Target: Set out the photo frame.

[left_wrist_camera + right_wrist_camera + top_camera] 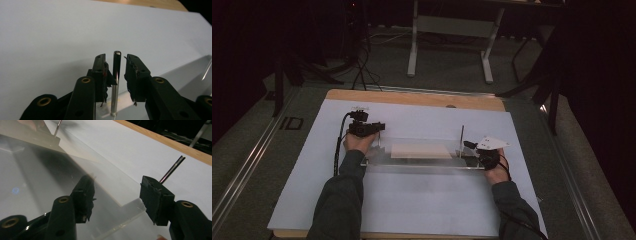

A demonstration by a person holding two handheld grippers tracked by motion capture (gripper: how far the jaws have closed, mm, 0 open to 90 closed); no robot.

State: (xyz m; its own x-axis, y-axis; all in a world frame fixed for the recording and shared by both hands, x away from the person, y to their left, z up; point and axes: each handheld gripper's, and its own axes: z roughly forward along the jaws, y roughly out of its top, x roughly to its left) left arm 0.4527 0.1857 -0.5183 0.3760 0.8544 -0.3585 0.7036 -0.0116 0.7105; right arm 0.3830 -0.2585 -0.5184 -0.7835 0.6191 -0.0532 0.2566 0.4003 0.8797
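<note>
Left gripper [117,72] released: its fingers [100,72] flank the upright pin [115,82] with a gap on both sides. The pin's foot is cut off at six o'clock. Right gripper [120,195] spread wide over the clear plate's [107,182] corner; contact is hard to judge through the glare. Second pin [172,170] stands at two o'clock, its base hidden behind a finger. The plate lies mid-surface [412,200] between both hands.

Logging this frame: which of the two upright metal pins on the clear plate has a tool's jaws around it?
The left pin, at the left tool: it stands between the open jaws, untouched. The right pin stands beside the right tool, outside its jaws.
</note>
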